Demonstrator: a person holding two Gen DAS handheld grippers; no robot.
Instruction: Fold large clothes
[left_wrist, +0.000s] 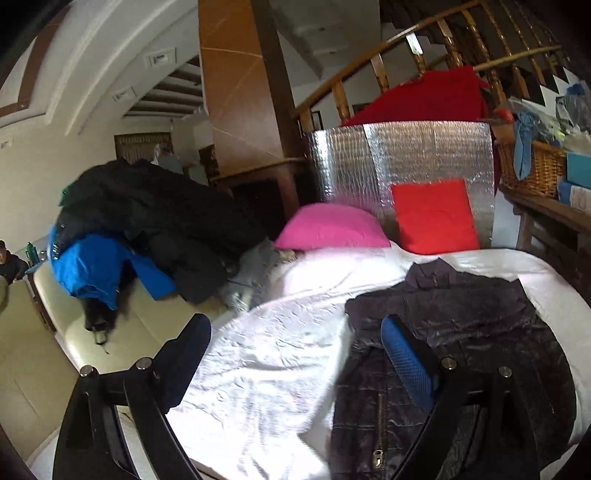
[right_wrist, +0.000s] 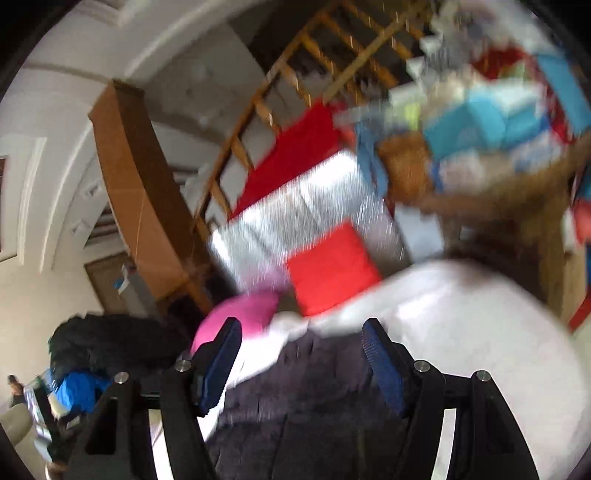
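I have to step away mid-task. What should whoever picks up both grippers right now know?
Left gripper: jaws open, nothing between them.
Right gripper: jaws open, empty; its view is blurred.
The dark quilted jacket lies spread on the white sheet, zipper showing, not yet folded.
A pile of dark and blue coats waits on the cream sofa.
Left to do: fold the jacket, then work through the pile.

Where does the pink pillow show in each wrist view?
Left wrist: pink pillow lies at centre, at the head of the white sheet.
Right wrist: pink pillow, blurred, lower centre-left, just above the left finger.
Shared landmark: the red cushion against the silver foil panel.
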